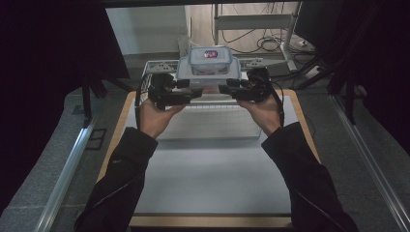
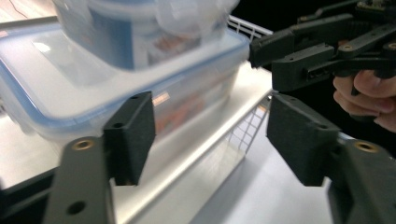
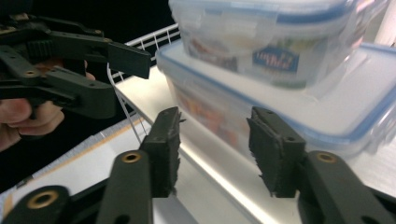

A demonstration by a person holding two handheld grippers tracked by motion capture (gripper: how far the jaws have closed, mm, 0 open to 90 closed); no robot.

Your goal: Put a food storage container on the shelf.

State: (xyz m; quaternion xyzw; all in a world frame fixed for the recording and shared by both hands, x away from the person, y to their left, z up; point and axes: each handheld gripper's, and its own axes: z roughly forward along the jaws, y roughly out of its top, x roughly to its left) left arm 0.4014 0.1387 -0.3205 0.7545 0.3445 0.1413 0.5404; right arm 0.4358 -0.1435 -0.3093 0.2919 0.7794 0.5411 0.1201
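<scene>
A small clear container point(image 1: 209, 59) with a blue-rimmed lid sits on top of a larger flat one point(image 1: 186, 73). Both rest on a white wire rack point(image 1: 155, 66) at the table's far edge. My left gripper point(image 1: 197, 92) and right gripper point(image 1: 223, 90) face each other just in front of the stack, below the large container. In the left gripper view the jaws point(image 2: 215, 135) stand open beside the large container point(image 2: 116, 88), with the rack's edge point(image 2: 243, 135) between them. The right gripper's jaws point(image 3: 212, 149) are open too, short of the large container point(image 3: 289, 116), pads touching nothing.
A white mat point(image 1: 212, 169) covers a wooden board point(image 1: 123, 121) in front of the rack. Dark curtains hang at both sides, and metal rails point(image 1: 67, 169) run along the floor. Cables and a metal frame point(image 1: 270, 29) lie behind the rack.
</scene>
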